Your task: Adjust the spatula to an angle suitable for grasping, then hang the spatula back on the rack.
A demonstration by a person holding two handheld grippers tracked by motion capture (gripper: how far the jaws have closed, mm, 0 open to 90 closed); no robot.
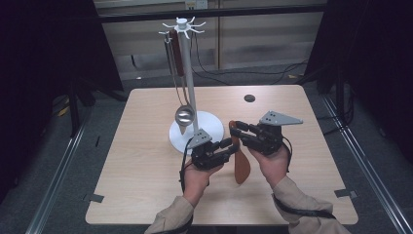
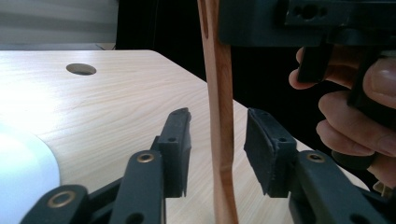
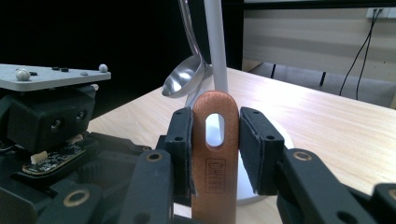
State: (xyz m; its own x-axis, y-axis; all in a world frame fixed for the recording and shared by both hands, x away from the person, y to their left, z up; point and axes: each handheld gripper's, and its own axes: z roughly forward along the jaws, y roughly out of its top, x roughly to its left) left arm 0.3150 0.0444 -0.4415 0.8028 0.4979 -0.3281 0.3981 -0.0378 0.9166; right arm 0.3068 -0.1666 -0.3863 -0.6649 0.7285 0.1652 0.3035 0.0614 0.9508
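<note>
A brown wooden spatula (image 1: 240,163) hangs blade-down over the table's front middle, between my two grippers. My right gripper (image 1: 235,130) is shut on its handle end; in the right gripper view both pads press the sides of the handle (image 3: 215,158) beside its slotted hole. My left gripper (image 1: 228,145) reaches in from the left. In the left gripper view the spatula's shaft (image 2: 219,107) stands upright between the jaws with a gap on each side, so my left gripper (image 2: 217,130) is open around it.
A white utensil stand (image 1: 187,73) rises from a round base (image 1: 209,122) just behind the grippers. A steel ladle (image 1: 184,115) and a brown-handled utensil (image 1: 178,53) hang from its hooks. A small round hole (image 1: 249,98) marks the table's far side.
</note>
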